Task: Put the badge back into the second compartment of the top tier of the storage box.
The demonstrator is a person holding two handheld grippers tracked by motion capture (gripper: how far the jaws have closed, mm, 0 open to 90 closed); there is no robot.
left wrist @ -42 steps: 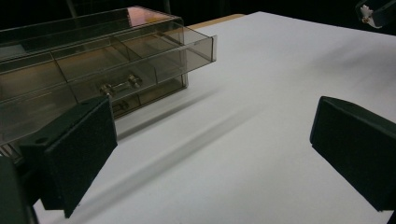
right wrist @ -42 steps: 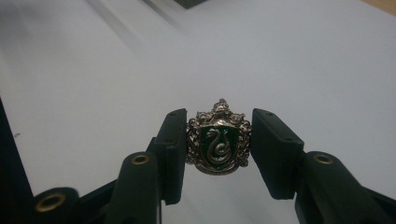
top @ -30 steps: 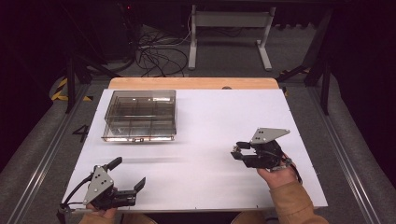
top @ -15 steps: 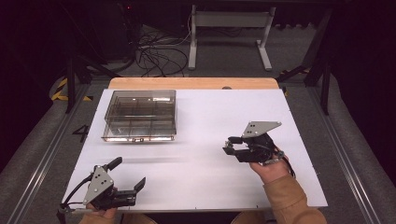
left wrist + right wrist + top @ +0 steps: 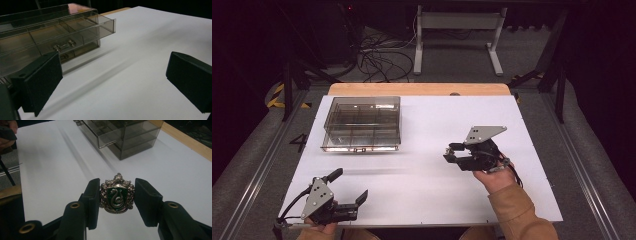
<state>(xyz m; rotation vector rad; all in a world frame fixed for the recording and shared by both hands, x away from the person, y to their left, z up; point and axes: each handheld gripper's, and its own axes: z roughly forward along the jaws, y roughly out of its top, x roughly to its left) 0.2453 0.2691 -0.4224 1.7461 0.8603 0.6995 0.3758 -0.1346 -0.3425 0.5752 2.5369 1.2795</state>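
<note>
My right gripper (image 5: 117,200) is shut on a small metal crest badge (image 5: 116,197), green with a silver snake, pinched between both black jaws. In the high view that right gripper (image 5: 451,152) hovers right of the table's middle, pointing left. A smoky clear plastic drawer box (image 5: 362,124) stands at the far left; its top drawer (image 5: 75,27) is pulled partly out, and a small metal handle (image 5: 63,45) shows on a lower drawer. My left gripper (image 5: 349,187) rests near the front left edge, open, with nothing between its wide-apart jaws.
White sheet (image 5: 422,135) covers the table, with a wooden edge (image 5: 417,89) at the back. Metal rails run along both sides. Cables (image 5: 382,55) and a desk frame stand on the floor beyond.
My right gripper, holding the badge, has moved left and a little away from the person, toward the table's middle. The left gripper has stayed put.
</note>
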